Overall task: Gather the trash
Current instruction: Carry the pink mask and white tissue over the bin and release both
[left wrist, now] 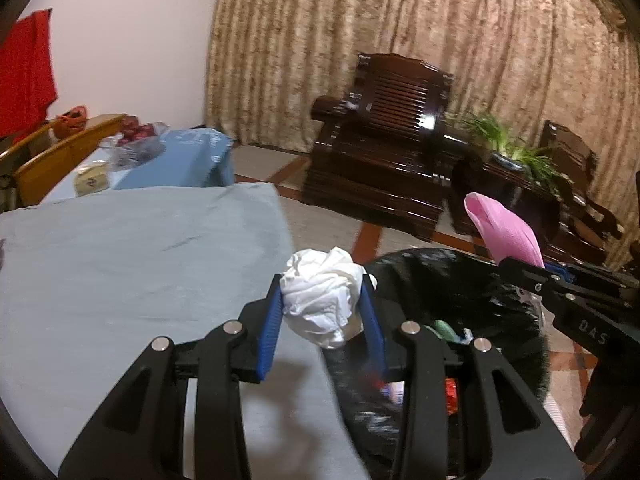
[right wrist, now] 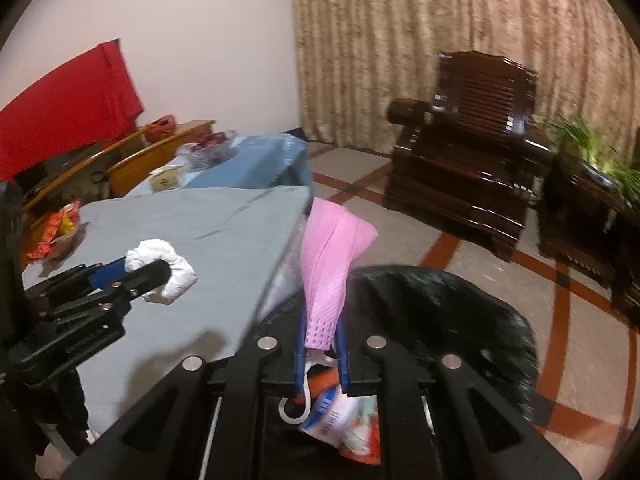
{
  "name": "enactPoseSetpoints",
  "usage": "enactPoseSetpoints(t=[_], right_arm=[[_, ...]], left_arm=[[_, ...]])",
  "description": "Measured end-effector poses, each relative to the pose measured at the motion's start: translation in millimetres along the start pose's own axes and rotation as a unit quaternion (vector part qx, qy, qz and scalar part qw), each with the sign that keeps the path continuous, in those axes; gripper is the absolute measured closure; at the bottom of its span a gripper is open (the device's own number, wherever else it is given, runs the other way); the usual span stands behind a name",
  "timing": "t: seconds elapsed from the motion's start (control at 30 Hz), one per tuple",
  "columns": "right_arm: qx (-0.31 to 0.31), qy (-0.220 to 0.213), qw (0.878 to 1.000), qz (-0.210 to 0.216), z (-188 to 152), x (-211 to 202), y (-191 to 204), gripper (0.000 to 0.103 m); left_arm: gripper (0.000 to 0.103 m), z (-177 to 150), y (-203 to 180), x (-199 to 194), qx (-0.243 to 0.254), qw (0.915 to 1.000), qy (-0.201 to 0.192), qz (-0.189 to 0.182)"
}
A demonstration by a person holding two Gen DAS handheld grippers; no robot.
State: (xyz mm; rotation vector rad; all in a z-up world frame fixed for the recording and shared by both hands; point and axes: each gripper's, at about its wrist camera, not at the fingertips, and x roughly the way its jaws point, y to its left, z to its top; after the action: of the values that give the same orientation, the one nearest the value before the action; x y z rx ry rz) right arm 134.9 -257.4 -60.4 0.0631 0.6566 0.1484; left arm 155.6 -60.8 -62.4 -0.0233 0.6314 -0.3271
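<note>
At the surface edge, left tool pinching crumpled white tissue, right tool pinching pink cloth above black-lined trash bin; center each over the opening before letting go.

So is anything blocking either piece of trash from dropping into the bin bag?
Nothing visible. The right hand-held gripper holds the pink wipe right over the open black trash bag. The left hand-held gripper holds the crumpled white tissue at the table's edge, beside the bag.
</note>
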Motion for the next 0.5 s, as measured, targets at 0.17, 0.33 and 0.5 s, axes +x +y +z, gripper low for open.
enactPoseSetpoints(t=[0.17, 0.33, 0.5], right_arm=[[0.02, 0.006, 0.999, -0.025, -14, -7, -31, 0.091], [0.034, 0.016, 0.998, -0.044, -30, -4, -57, 0.091], [0.044, 0.027, 0.997, -0.05, -41, 1, -75, 0.091]], left_arm=[[0.067, -6, -34, 11, 0.025, 0.9994, 0.006, -0.024], [0.067, -14, -59, 27, 0.04, 0.9981, 0.013, -0.045], [0.067, -21, -69, 46, 0.038, 0.9971, 0.023, -0.061]])
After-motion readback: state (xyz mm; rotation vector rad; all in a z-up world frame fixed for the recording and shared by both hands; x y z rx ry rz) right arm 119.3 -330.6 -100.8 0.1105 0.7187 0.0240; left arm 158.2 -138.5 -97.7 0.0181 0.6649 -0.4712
